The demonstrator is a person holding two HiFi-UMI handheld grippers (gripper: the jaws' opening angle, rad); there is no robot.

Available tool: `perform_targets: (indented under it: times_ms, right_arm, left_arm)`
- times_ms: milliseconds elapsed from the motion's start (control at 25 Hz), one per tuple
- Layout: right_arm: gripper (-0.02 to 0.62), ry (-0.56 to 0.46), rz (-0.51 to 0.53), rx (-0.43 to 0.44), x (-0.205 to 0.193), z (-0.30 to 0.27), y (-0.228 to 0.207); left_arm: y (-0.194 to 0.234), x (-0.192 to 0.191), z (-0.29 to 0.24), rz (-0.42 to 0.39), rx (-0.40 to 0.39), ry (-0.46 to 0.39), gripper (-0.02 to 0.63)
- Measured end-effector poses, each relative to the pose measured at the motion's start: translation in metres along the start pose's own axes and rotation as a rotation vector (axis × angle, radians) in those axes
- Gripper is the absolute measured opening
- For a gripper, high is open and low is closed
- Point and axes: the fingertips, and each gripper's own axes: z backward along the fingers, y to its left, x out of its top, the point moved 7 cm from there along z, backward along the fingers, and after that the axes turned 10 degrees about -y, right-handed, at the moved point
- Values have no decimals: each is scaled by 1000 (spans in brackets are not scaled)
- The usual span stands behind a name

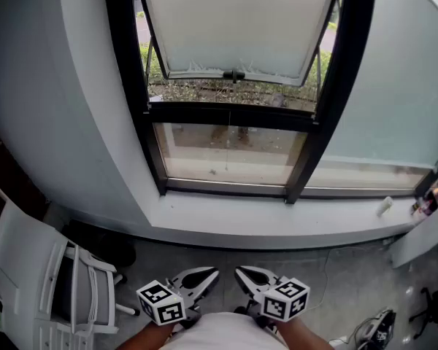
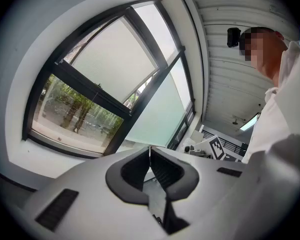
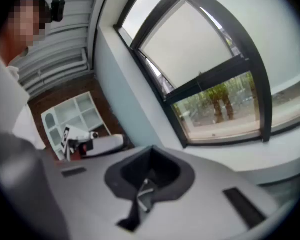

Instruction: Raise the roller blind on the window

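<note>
The black-framed window (image 1: 142, 86) fills the upper head view. A white panel (image 1: 237, 20) covers its upper middle pane, with a small dark handle (image 1: 233, 74) at the lower edge. A pale translucent blind (image 1: 394, 86) hangs over the right pane, down almost to the sill. A thin cord (image 1: 228, 152) hangs before the clear lower pane. My left gripper (image 1: 210, 272) and right gripper (image 1: 241, 272) sit low and close to my body, far from the window. Both are shut with nothing in them. The left gripper (image 2: 150, 149) and right gripper (image 3: 151, 148) each face the window from afar.
A white sill (image 1: 277, 221) runs under the window, with a small white object (image 1: 385, 206) on it at the right. A white chair (image 1: 51, 290) stands at the lower left and a white desk edge (image 1: 423, 239) at the right. Grey floor lies between me and the wall.
</note>
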Motion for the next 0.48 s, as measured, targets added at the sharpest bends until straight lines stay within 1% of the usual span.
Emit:
perform_targets:
  times_ms: [480]
  right_arm:
    - [21,-12,-7,-8,0,9,-10]
  left_arm:
    - [-3,-7,-13,-14,-18,25,29]
